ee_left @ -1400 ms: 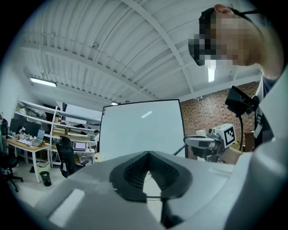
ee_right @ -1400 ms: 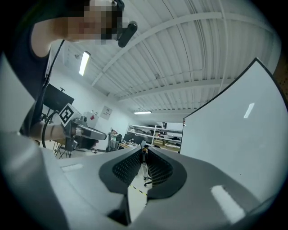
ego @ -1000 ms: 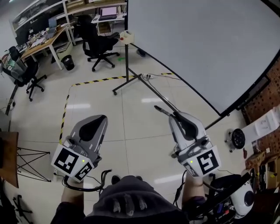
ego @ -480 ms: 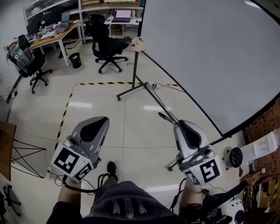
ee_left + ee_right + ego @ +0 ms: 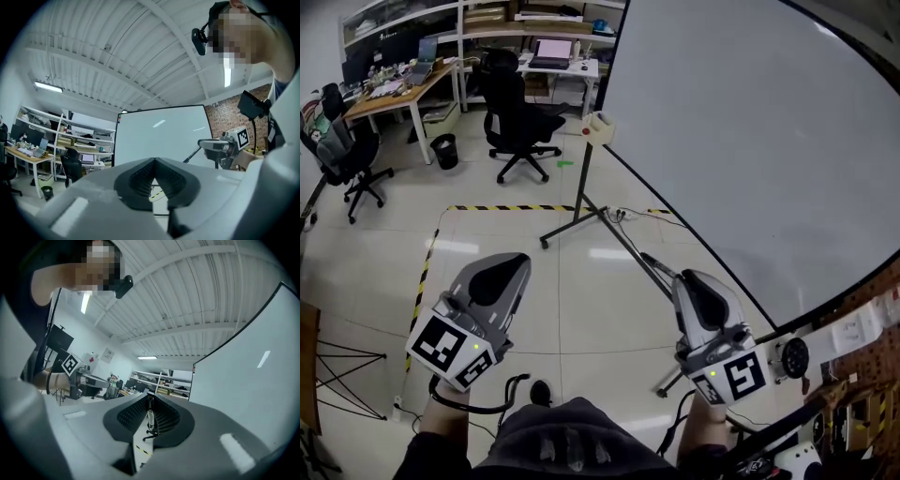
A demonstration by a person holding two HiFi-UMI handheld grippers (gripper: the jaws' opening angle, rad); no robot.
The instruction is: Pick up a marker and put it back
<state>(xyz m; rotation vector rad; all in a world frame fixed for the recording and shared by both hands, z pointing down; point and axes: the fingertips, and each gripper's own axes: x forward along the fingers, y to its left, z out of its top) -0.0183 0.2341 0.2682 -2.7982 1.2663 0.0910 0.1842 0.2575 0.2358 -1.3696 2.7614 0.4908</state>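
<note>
On its black stand, the whiteboard (image 5: 750,141) filled the right side of the head view, blank and clean. Far off to the left of the whiteboard sat the desk (image 5: 394,94) and a black office chair (image 5: 517,117). Closer in, yellow-and-black floor tape (image 5: 502,207) ran away from the foot of the whiteboard's stand.

Down a size to the tools. The left gripper (image 5: 508,262) was held well to the left of the whiteboard, its claw pressed together at the tips with nothing in it. The right gripper (image 5: 682,279) hung just short of the whiteboard's lower edge.

Smaller again, a cream box (image 5: 598,128) was perched at the whiteboard's near corner. Whether that was the marker's home, I could not tell.

And the smallest of the lot was the marker (image 5: 656,266), a slim dark stick. It was off any ledge and up in the air just below the whiteboard's lower edge, pinched by the right claw. The jaws had it by one end, with most of its length poking out ahead of them.

My read was that it would be light and stiff, with a smooth barrel that could slide or swing in the pads. That end grip left a long lever, so any knock against the whiteboard could twist it loose. A hold nearer mid-barrel would have been the steadier choice.
</note>
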